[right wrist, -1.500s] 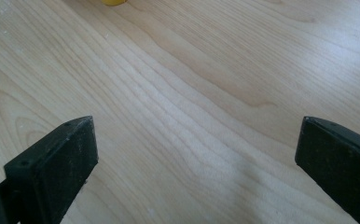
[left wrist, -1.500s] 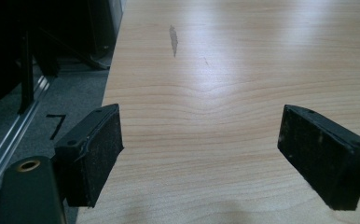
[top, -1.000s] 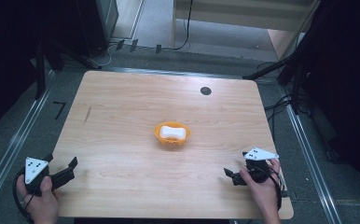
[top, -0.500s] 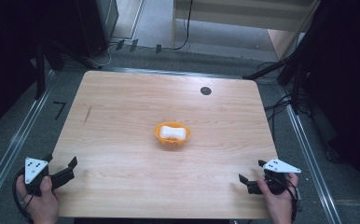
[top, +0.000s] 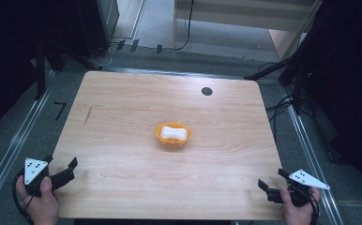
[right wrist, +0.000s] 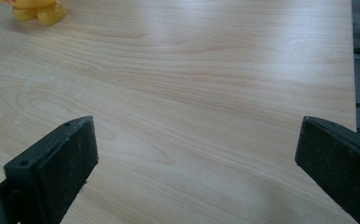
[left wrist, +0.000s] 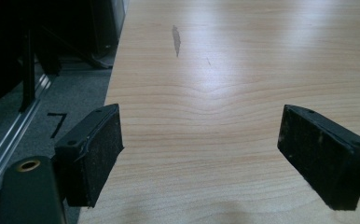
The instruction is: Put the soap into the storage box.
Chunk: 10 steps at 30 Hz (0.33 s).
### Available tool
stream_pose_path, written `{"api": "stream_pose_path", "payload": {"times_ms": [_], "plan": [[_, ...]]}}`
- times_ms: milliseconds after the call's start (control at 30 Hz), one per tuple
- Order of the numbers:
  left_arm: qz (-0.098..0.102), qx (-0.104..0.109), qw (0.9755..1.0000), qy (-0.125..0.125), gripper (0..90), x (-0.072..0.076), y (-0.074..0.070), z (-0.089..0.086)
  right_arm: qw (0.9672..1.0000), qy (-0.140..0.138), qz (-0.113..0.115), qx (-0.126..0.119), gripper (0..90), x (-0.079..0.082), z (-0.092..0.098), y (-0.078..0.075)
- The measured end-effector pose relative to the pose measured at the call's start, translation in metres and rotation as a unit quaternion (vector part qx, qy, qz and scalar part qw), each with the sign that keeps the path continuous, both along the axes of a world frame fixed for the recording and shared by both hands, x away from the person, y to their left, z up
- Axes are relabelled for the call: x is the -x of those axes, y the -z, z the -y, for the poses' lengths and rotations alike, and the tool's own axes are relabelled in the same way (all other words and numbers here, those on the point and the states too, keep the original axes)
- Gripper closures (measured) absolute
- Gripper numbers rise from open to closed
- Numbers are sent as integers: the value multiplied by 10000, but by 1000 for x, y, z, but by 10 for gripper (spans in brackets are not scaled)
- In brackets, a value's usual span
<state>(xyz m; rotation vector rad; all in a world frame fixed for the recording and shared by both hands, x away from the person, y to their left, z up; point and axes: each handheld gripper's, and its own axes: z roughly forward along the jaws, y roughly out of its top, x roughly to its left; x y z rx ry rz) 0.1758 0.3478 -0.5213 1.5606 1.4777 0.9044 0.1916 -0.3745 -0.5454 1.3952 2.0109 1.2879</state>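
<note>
orange dish (top: 173, 135) mid-table, dark scuff (left wrist: 176, 39) close-up

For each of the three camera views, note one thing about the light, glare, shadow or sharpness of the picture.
High view: the pale wooden table is evenly lit while the surroundings fall into darkness, and the small orange dish looks soft. Left gripper view: white glare streaks the far tabletop, and the left gripper with its black jaws is sharp. Right gripper view: the right gripper casts faint shadows beneath its open jaws.

1. My two grippers, the left gripper (top: 59, 171) and the right gripper (top: 271, 186), were black with pale grey plates.
2. The dish (top: 173, 135) was orange, holding a white block (top: 173, 132).
3. The table (top: 123, 117) was light wood-grained, with one dark streak (top: 88, 115) far left.
</note>
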Motion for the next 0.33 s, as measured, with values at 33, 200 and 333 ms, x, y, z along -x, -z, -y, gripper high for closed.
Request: {"api": "stream_pose_path", "payload": {"times_ms": [33, 200, 333], "plan": [[-1, 2, 10000, -7, 144, 0, 0, 0, 10000, 37, -5, -61, 0, 1, 1, 1], [5, 1, 10000, -26, 144, 0, 0, 0, 9997, 162, -13, -168, 0, 0, 6, 6], [-27, -15, 10000, -27, 143, 0, 0, 0, 9997, 147, -12, -174, 0, -1, 5, 6]]}}
